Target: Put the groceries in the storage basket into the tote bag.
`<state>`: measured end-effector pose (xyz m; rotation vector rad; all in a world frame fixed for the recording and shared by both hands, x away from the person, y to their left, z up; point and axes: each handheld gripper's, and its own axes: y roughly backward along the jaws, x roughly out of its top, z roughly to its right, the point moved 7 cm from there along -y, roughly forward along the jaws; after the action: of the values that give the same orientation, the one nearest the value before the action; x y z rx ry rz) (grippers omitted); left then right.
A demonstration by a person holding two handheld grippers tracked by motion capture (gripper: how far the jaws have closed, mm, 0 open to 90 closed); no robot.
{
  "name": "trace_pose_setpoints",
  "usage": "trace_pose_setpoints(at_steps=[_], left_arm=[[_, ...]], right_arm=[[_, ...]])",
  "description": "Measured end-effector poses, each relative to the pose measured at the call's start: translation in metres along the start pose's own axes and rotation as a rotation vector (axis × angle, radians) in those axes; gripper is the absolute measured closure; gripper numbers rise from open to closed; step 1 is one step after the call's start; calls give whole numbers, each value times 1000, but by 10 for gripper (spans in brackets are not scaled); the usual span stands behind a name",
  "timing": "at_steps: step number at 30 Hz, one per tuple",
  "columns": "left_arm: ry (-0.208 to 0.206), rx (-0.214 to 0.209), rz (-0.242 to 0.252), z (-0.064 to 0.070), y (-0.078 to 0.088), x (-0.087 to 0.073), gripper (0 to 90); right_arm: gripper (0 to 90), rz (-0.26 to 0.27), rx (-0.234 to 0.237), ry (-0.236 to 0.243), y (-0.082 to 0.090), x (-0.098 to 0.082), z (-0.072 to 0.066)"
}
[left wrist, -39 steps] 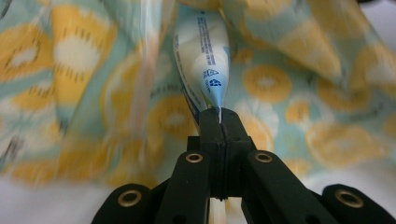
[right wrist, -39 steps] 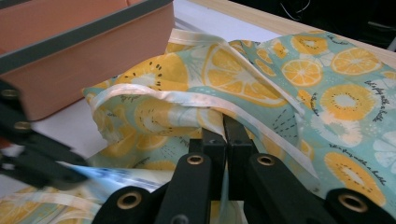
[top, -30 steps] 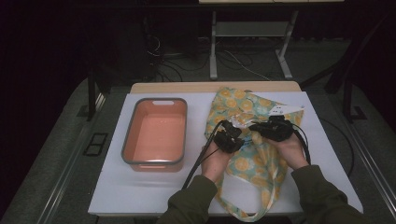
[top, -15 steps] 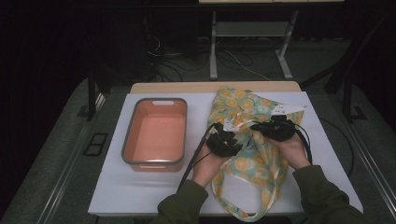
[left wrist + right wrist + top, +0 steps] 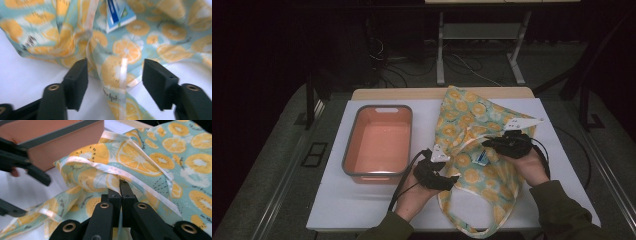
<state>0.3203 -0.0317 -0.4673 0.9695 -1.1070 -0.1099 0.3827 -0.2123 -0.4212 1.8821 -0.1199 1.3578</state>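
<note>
An orange tub (image 5: 378,145) stood at the left of the table (image 5: 337,210). Beside it the left tongs (image 5: 435,162) had just been opening, spread off the fruit-print bag (image 5: 472,175). The right tongs (image 5: 497,145), pressed together, pinched its rim; one grip risked the mouth sagging shut.

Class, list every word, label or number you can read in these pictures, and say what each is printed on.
Blue and white tag on the fruit-print bag: printing too blurred to read.
Small dark script on the bag's fabric near its hem: too blurred to read.
Orange tub: no readable text.
</note>
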Motion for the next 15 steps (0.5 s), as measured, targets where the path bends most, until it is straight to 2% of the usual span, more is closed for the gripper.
trace_pose_setpoints(at_steps=[2, 4, 7, 8, 10, 11, 13, 15], left_arm=[[5, 3, -25, -1, -12, -3, 286], [2, 34, -45, -5, -21, -5, 313], [36, 10, -27, -9, -26, -5, 537], [33, 9, -23, -9, -25, -4, 645], [53, -22, -8, -8, -22, -4, 831], [52, -30, -3, -7, -20, -4, 874], [57, -41, -7, -6, -16, -4, 884], [75, -56, 10, -7, -10, -6, 886]], right_arm=[[892, -13, 6, 2, -1, -3, -2], [892, -27, 13, 5, -4, -6, -3], [892, -45, 20, 8, -8, -9, -5], [892, -50, 22, 8, -9, -11, -5], [891, -61, 26, 8, -11, -12, -6], [890, -63, 27, 8, -12, -13, -6], [869, -70, 25, 2, -13, -15, -5], [775, -62, 30, -14, -11, -15, -5]])
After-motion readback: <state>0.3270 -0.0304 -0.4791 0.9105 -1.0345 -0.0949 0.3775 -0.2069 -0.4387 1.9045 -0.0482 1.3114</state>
